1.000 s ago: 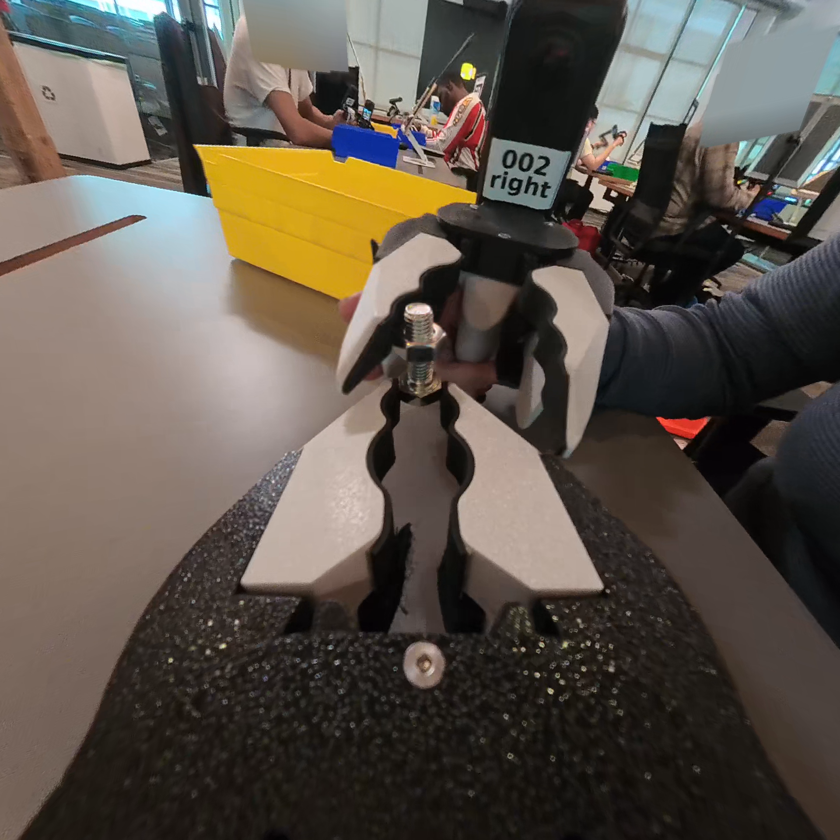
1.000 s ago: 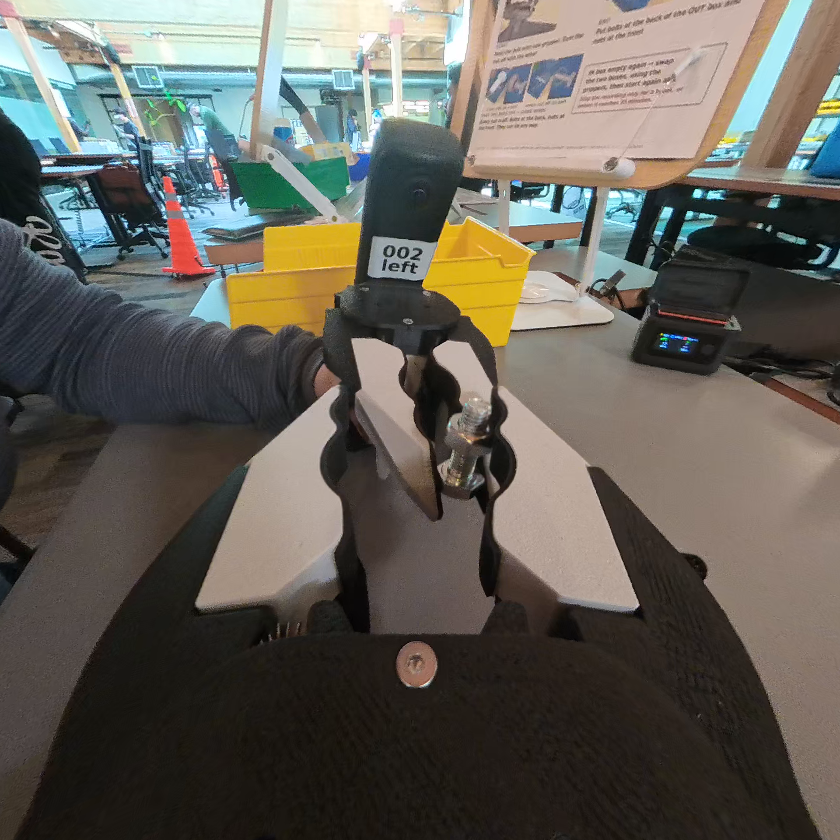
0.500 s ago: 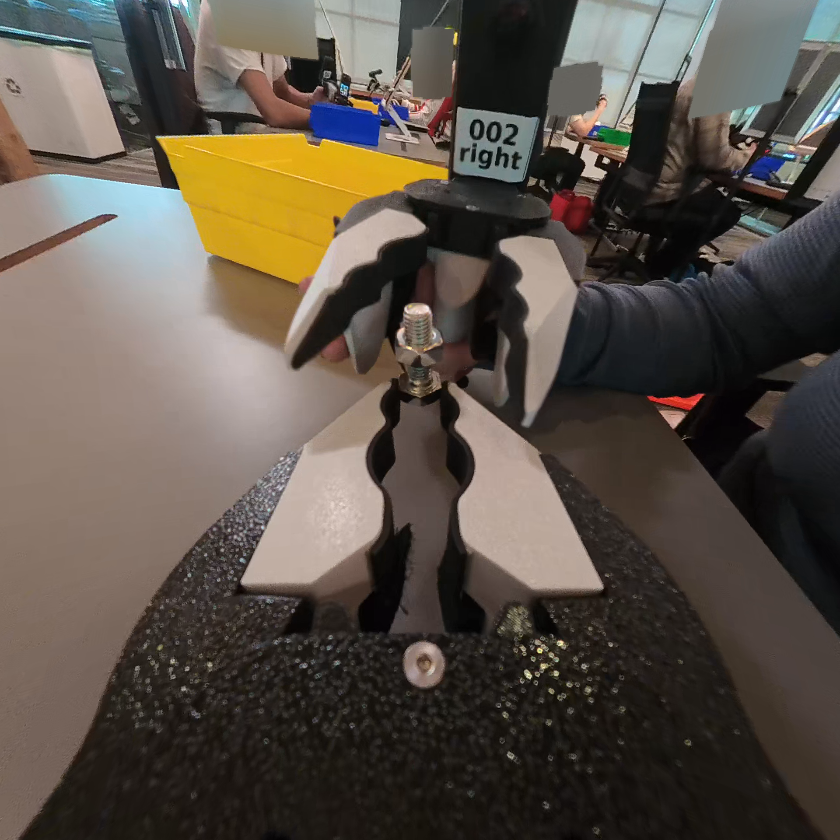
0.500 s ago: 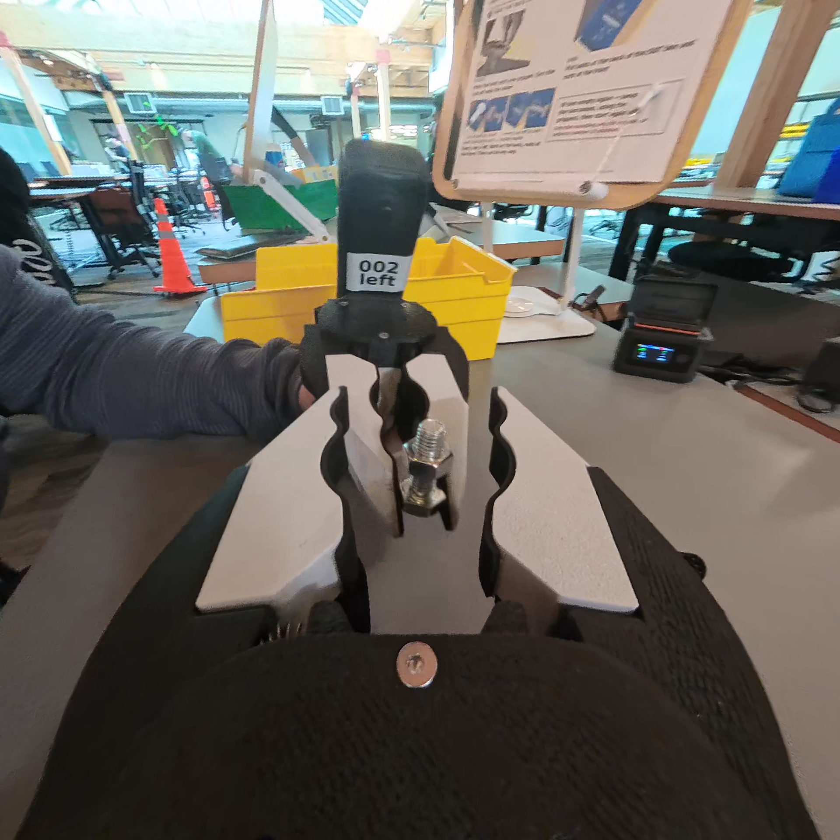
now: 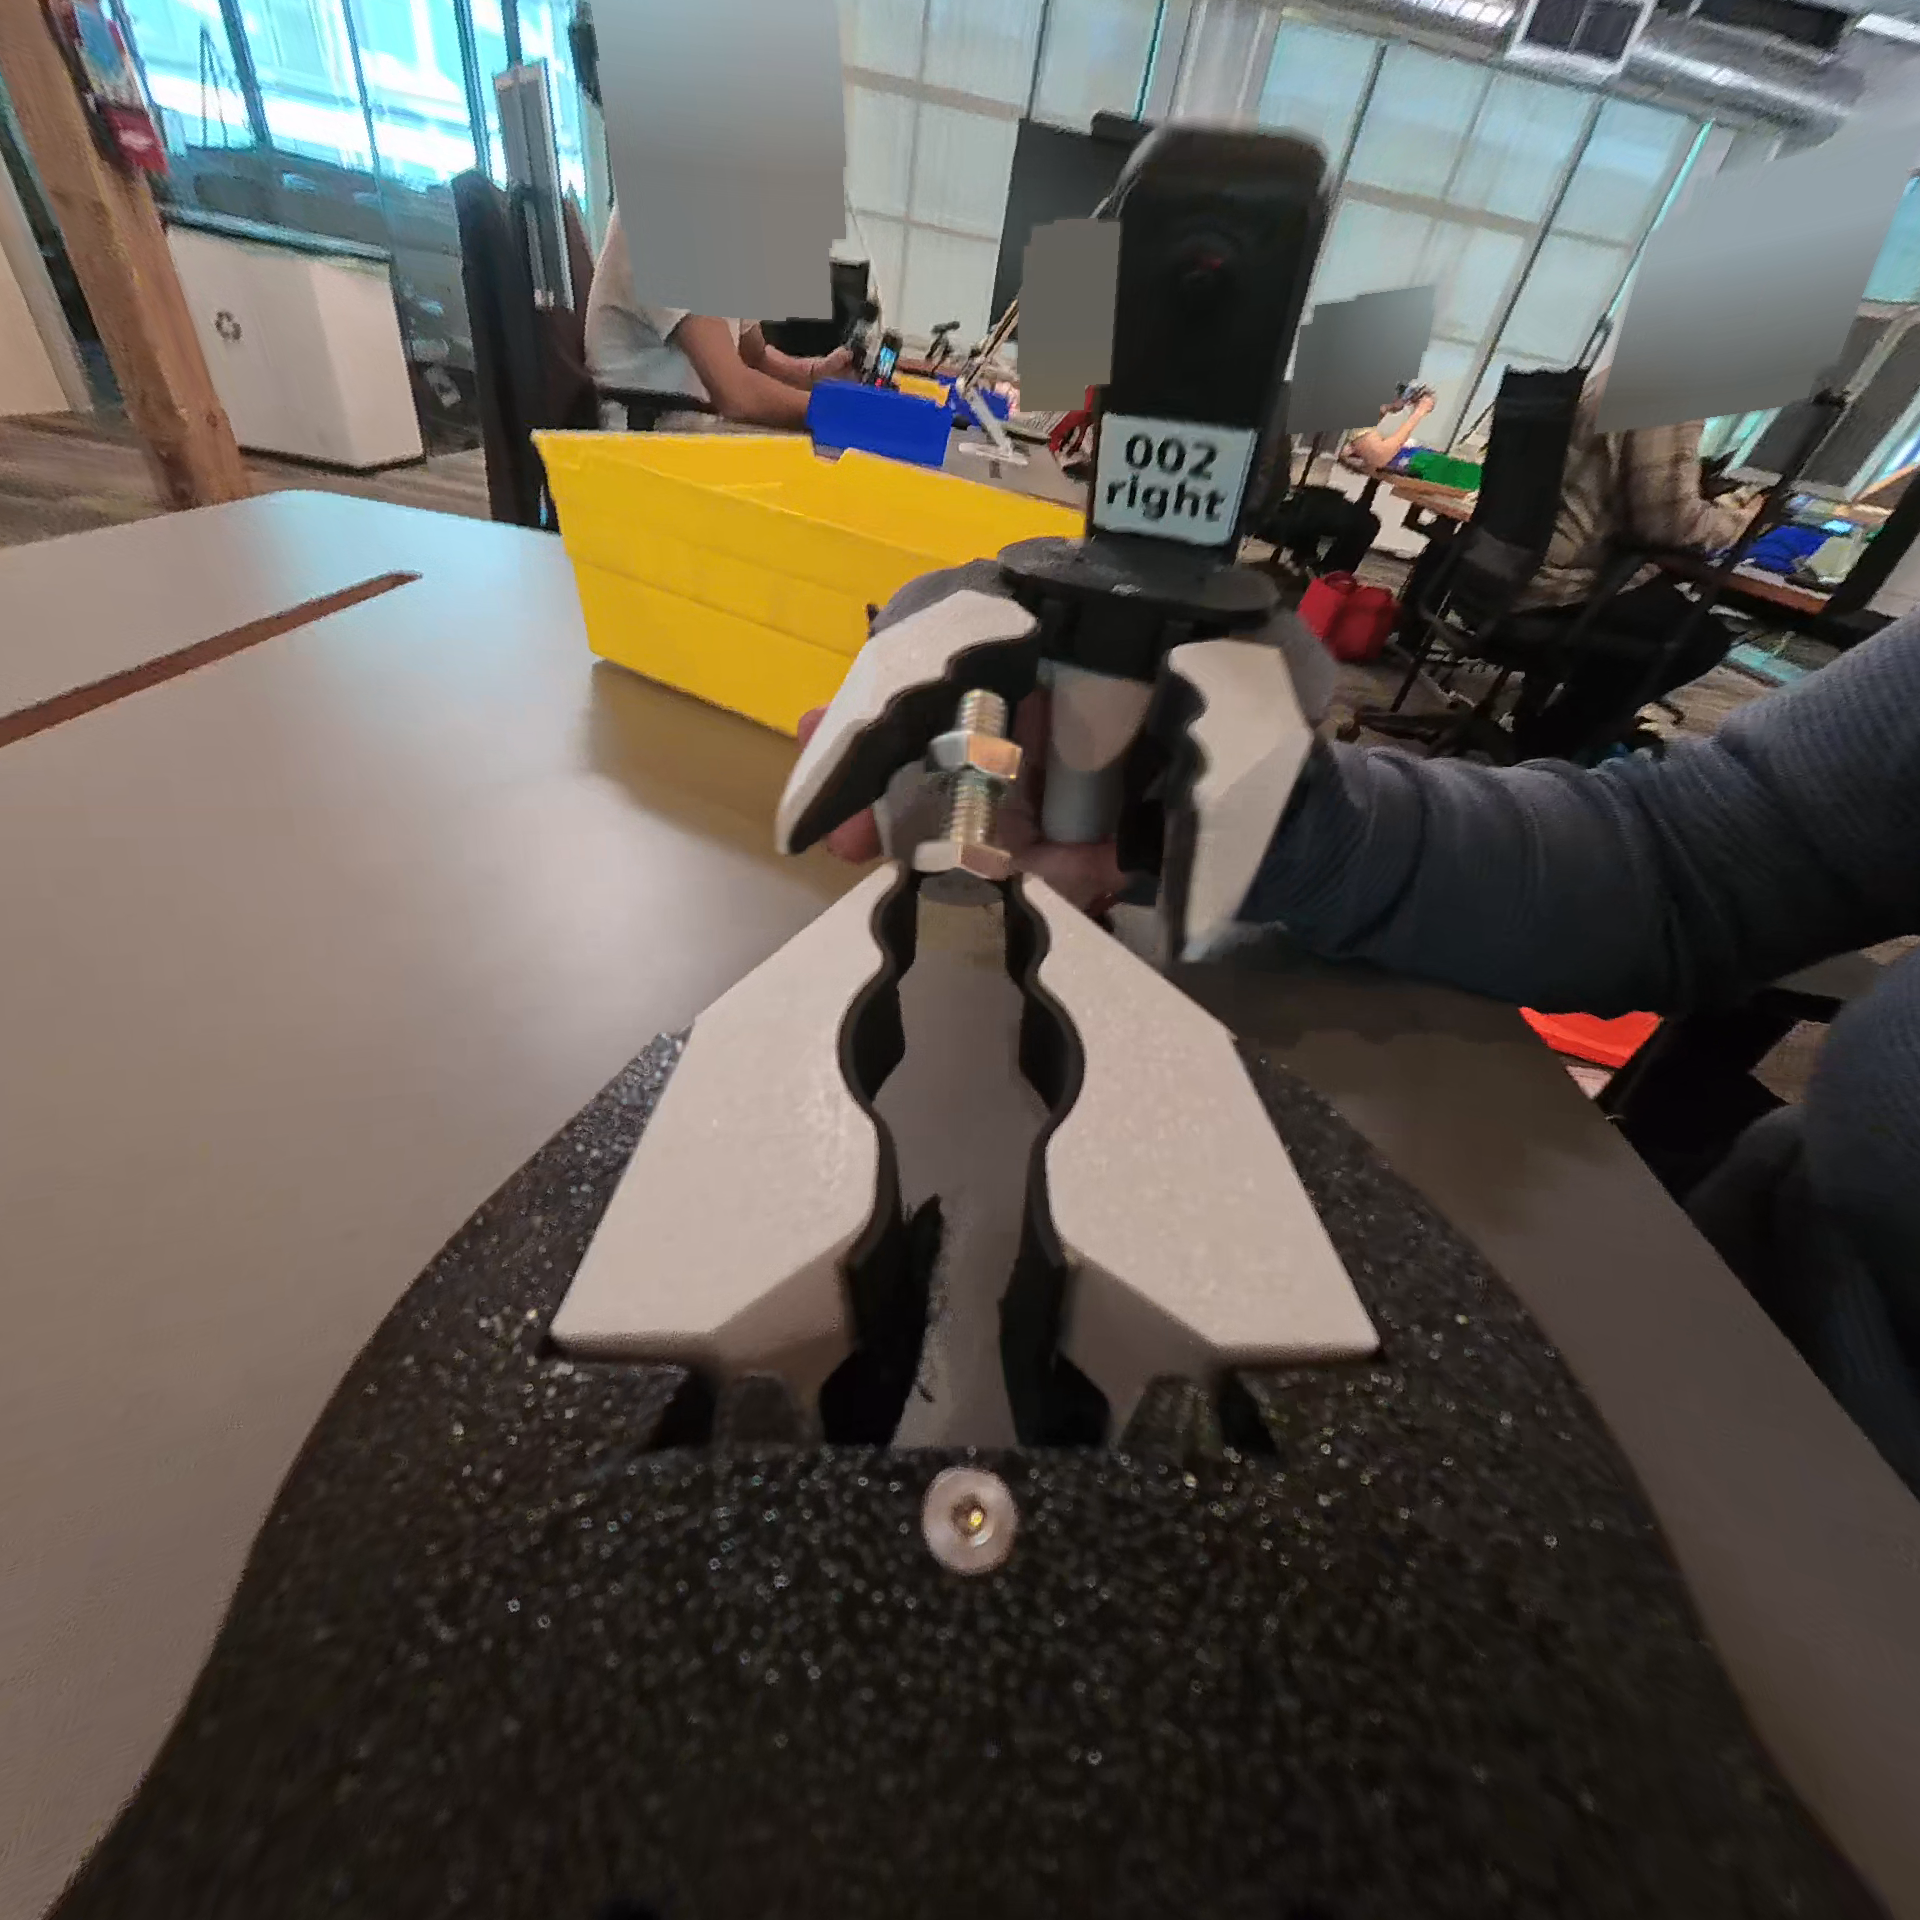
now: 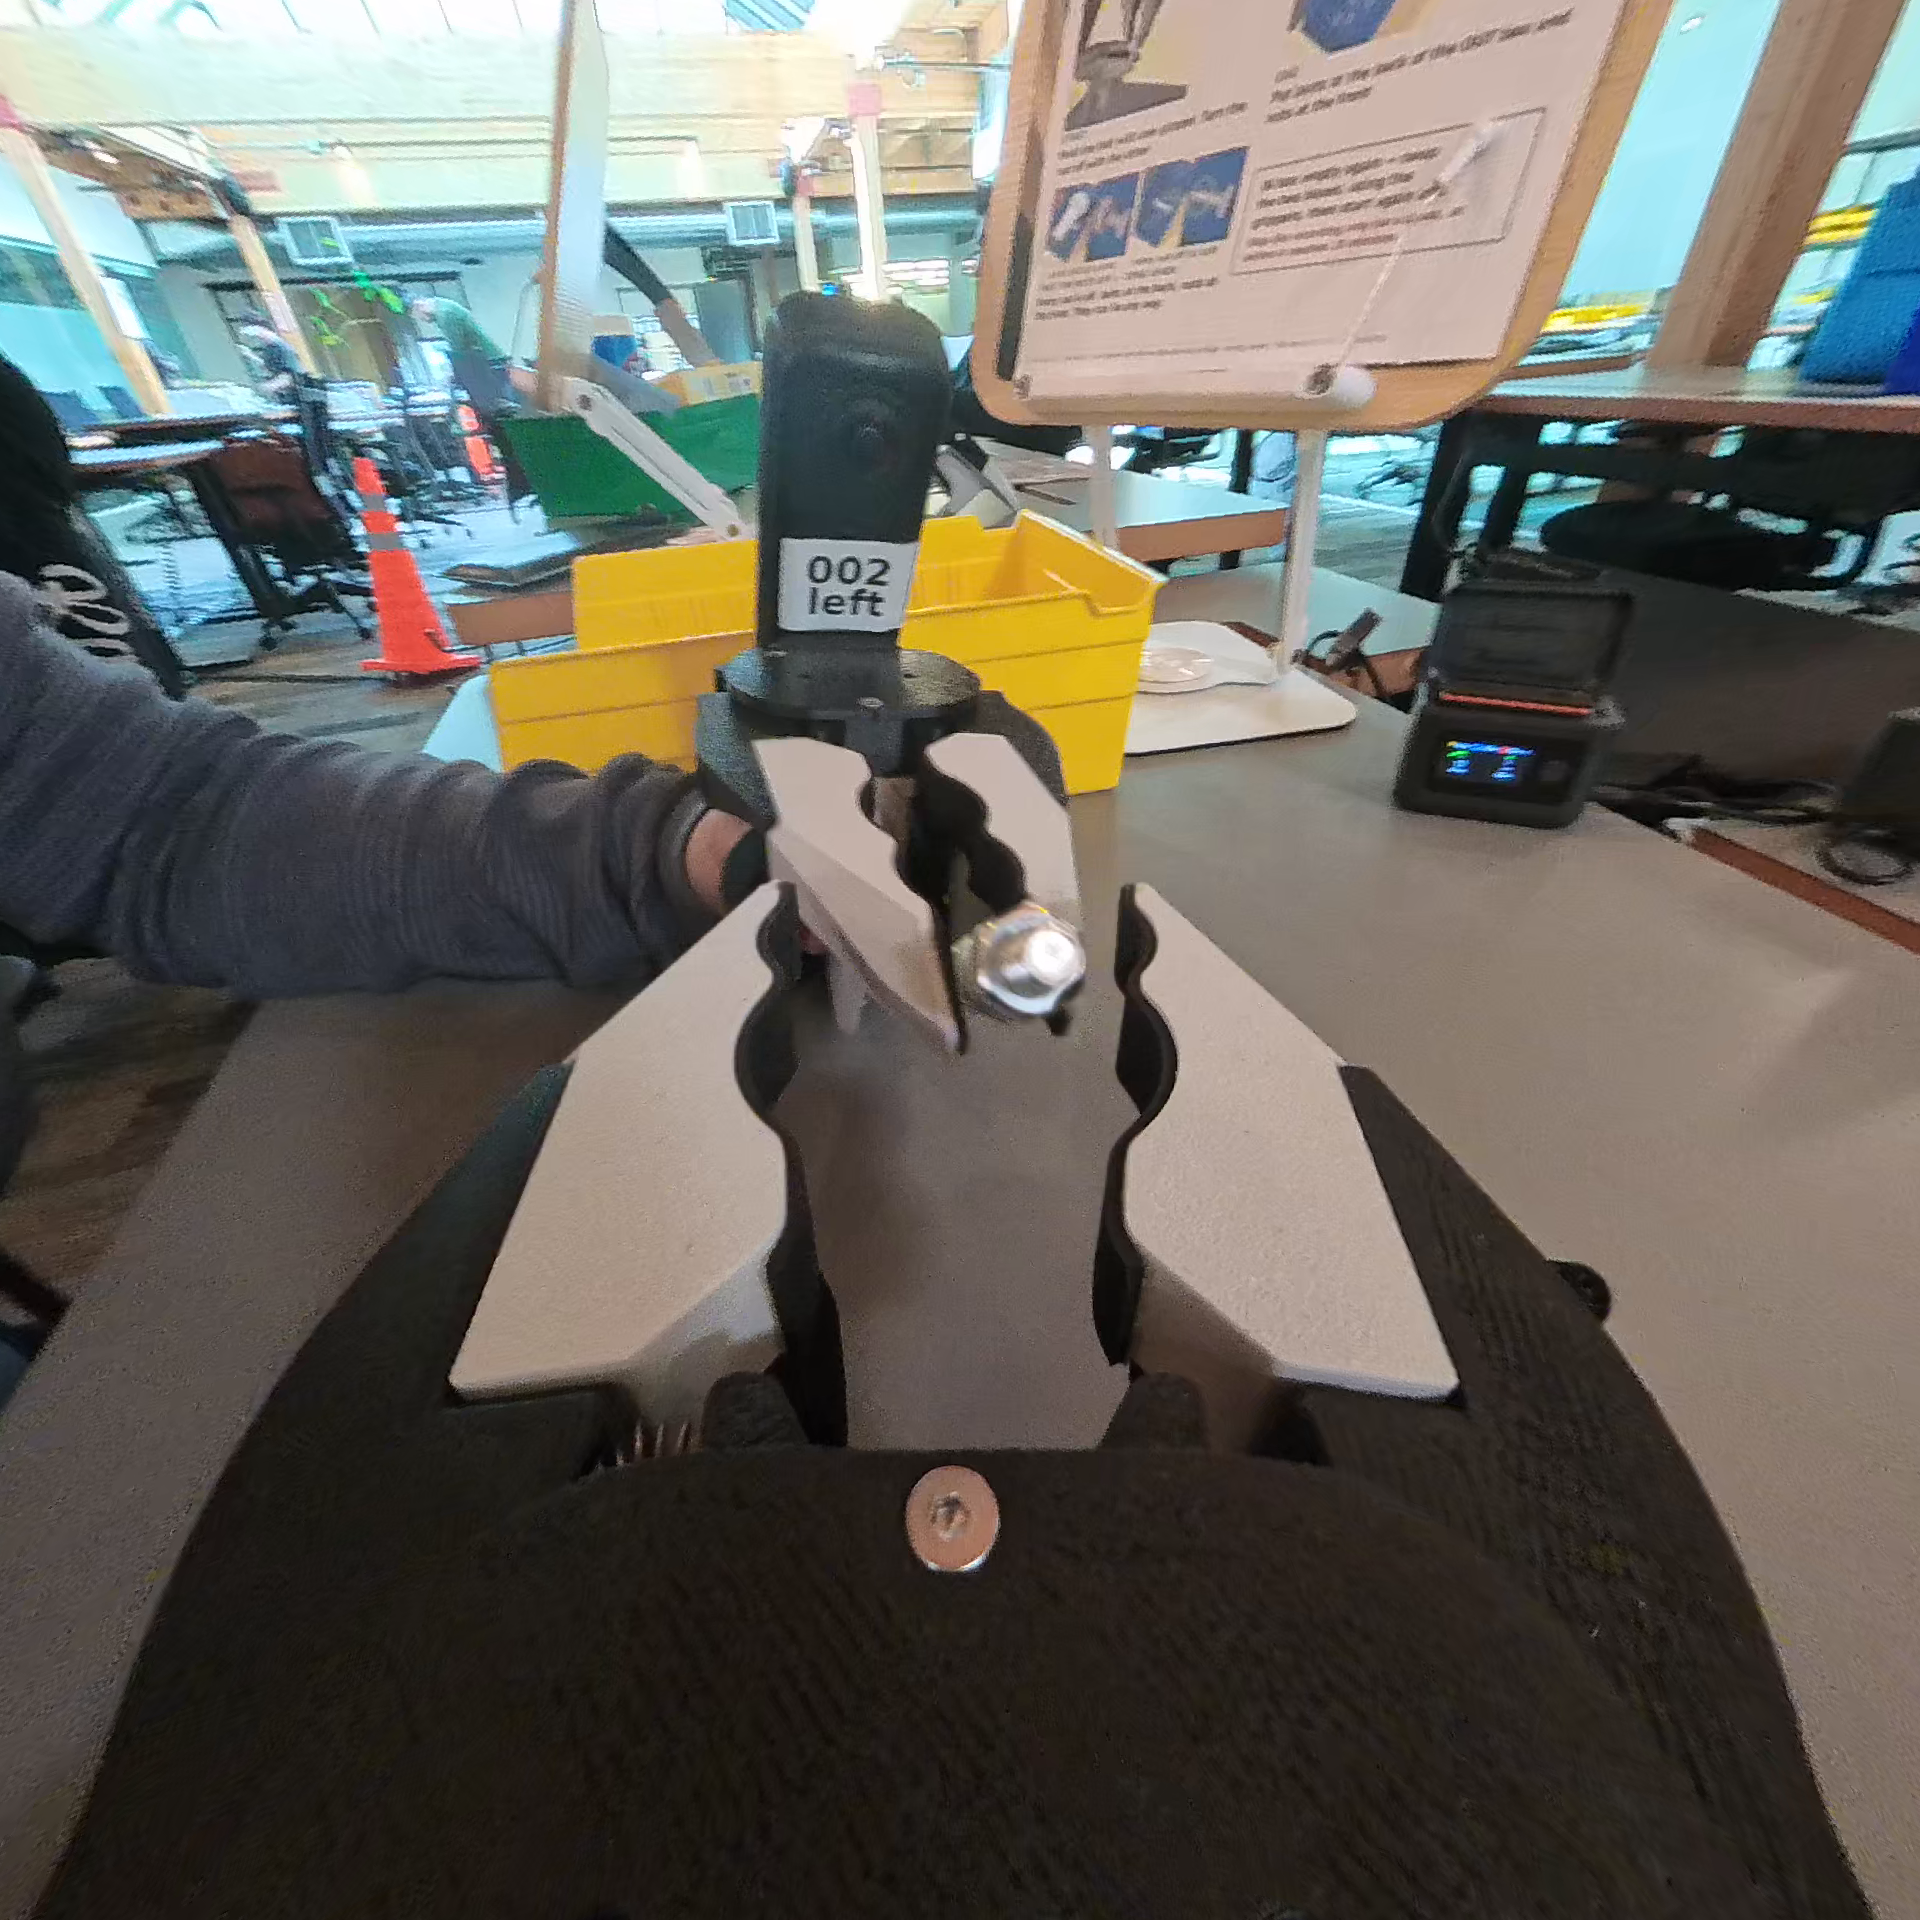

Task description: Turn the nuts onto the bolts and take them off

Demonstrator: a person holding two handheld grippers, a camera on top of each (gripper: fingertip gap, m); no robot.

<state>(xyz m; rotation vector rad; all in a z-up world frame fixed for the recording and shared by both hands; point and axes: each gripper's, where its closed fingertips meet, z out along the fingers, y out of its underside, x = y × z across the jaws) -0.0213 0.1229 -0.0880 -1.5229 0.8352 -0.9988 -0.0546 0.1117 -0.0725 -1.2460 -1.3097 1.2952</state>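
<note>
My left gripper (image 5: 961, 888) is shut on the head of a silver bolt (image 5: 971, 826) and holds it above the grey table (image 5: 312, 935). A silver nut (image 5: 975, 756) sits partway up the thread. In the right wrist view the bolt (image 6: 1027, 971) points its end at the camera, held between the left gripper's fingers (image 6: 862, 914). My right gripper (image 6: 956, 909) is open and empty, facing the left one, with the bolt just beyond its fingertips. Its fingers (image 5: 1236, 769) spread to either side of the bolt in the left wrist view.
A yellow bin (image 5: 727, 582) stands on the table behind the grippers and also shows in the right wrist view (image 6: 1039, 644). A sign board on a white stand (image 6: 1278, 187) and a black device with a small screen (image 6: 1507, 727) stand at the right. People sit at far tables.
My right gripper has opened off the nut and drawn back. My left gripper has tipped the bolt from upright toward the right gripper.
</note>
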